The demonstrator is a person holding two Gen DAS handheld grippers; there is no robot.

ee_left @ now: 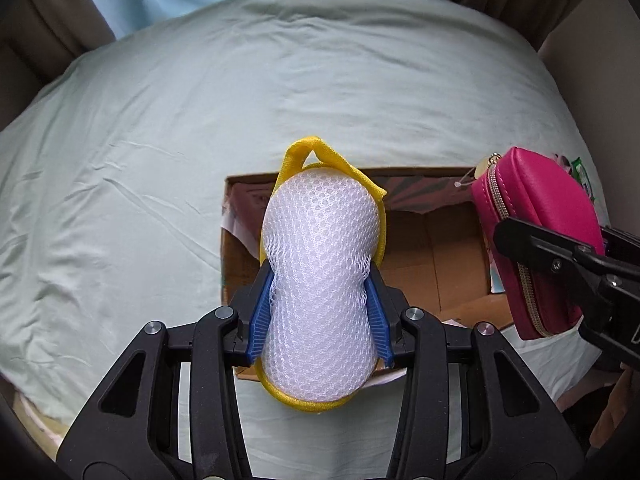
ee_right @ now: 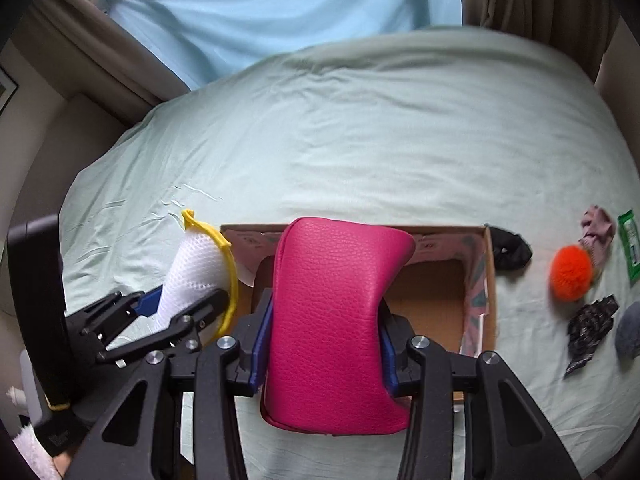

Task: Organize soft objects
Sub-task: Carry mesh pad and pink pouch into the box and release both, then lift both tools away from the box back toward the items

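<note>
My left gripper point(ee_left: 320, 300) is shut on a white mesh sponge with a yellow rim and loop point(ee_left: 320, 248) and holds it above the left part of an open cardboard box point(ee_left: 440, 256). My right gripper point(ee_right: 326, 320) is shut on a pink leather pouch point(ee_right: 332, 312) and holds it over the box point(ee_right: 436, 300). The pouch point(ee_left: 536, 236) with its gold zipper also shows at the right of the left wrist view, and the sponge point(ee_right: 196, 276) at the left of the right wrist view. The box sits on a pale green bed sheet point(ee_left: 200, 120).
To the right of the box lie a black scrunchie point(ee_right: 510, 252), an orange pompom point(ee_right: 570, 276), a pink cloth point(ee_right: 598, 232), a green packet point(ee_right: 630, 240), a dark patterned piece point(ee_right: 592, 326) and a grey item point(ee_right: 630, 334). Curtains point(ee_right: 280, 4) hang behind the bed.
</note>
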